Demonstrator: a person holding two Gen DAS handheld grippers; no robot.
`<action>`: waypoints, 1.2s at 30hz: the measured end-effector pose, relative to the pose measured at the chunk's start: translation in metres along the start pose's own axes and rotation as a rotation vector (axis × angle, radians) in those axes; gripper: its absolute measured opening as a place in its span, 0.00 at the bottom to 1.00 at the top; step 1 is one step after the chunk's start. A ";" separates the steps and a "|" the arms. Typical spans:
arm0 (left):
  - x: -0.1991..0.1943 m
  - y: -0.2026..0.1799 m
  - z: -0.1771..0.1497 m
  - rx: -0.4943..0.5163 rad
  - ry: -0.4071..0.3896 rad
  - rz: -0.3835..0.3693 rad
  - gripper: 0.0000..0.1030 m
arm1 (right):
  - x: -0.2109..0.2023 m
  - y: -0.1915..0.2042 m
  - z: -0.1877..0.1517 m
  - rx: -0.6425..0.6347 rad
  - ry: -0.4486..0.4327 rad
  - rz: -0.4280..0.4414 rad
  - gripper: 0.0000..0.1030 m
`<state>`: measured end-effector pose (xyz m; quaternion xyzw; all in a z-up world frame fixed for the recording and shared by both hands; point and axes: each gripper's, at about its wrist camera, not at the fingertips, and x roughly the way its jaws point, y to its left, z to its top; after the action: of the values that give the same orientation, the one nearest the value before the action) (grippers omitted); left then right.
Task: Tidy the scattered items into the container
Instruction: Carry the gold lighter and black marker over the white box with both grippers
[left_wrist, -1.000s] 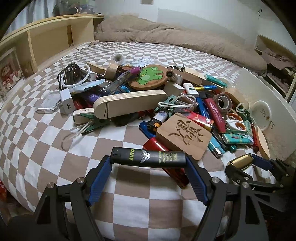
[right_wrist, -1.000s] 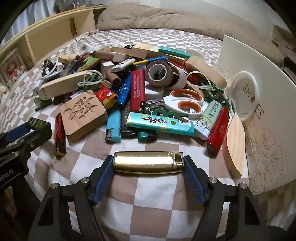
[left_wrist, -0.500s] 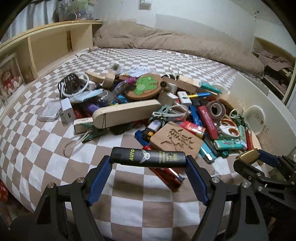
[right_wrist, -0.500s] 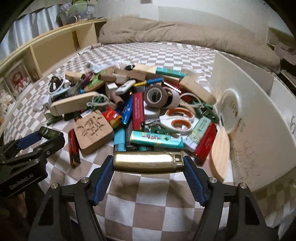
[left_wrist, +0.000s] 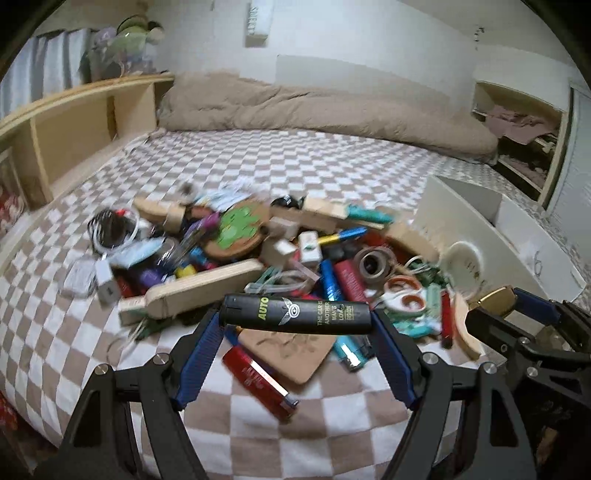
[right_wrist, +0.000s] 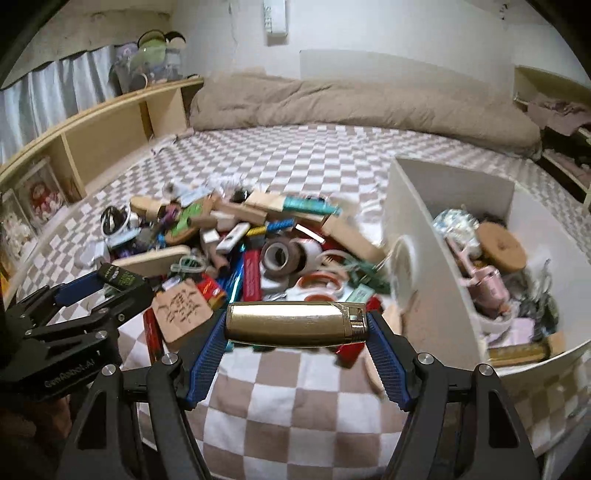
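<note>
Gripping a black lighter (left_wrist: 295, 314) end to end, the left gripper (left_wrist: 295, 334) has its blue pads pressed on both ends, so the lighter lies crosswise between the jaws, raised clear of the checkered bed (left_wrist: 295, 158). The right gripper (right_wrist: 295, 332) holds a gold lighter (right_wrist: 295, 324) the same way, clamped lengthwise across its span and off the cover. Each tool shows in the other's view: the right one at the right edge of the left wrist view, the left one at the left edge of the right wrist view. Beneath and beyond both lies the heap of scattered items (right_wrist: 240, 243) toward the near side of the bed: lighters, a roll of brown tape (right_wrist: 277, 258), orange-handled scissors (left_wrist: 402, 295), a carved wooden tag (right_wrist: 181, 302), a long wooden piece (left_wrist: 207, 291), a round green coaster (left_wrist: 236, 232) and a coil of cable (left_wrist: 110, 229). The white container (right_wrist: 428, 258) stands on the bed just beside the heap, at its right edge, and already holds several things, among them a cork disc (right_wrist: 500, 247) and a pink object (right_wrist: 484, 284). A tan duvet (left_wrist: 314, 110) is bunched along the far edge of the bed.
</note>
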<state>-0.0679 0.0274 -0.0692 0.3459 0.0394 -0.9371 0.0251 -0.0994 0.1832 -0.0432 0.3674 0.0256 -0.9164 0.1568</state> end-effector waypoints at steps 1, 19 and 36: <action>-0.001 -0.004 0.004 0.005 -0.008 -0.006 0.77 | -0.003 -0.003 0.002 -0.001 -0.008 -0.004 0.72; -0.017 -0.085 0.057 0.086 -0.119 -0.136 0.77 | -0.055 -0.089 0.032 0.081 -0.140 -0.127 0.72; 0.007 -0.149 0.067 0.172 -0.090 -0.215 0.77 | -0.045 -0.180 0.024 0.225 -0.058 -0.140 0.72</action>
<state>-0.1275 0.1697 -0.0145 0.2981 -0.0054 -0.9489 -0.1032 -0.1395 0.3625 -0.0071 0.3533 -0.0562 -0.9324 0.0511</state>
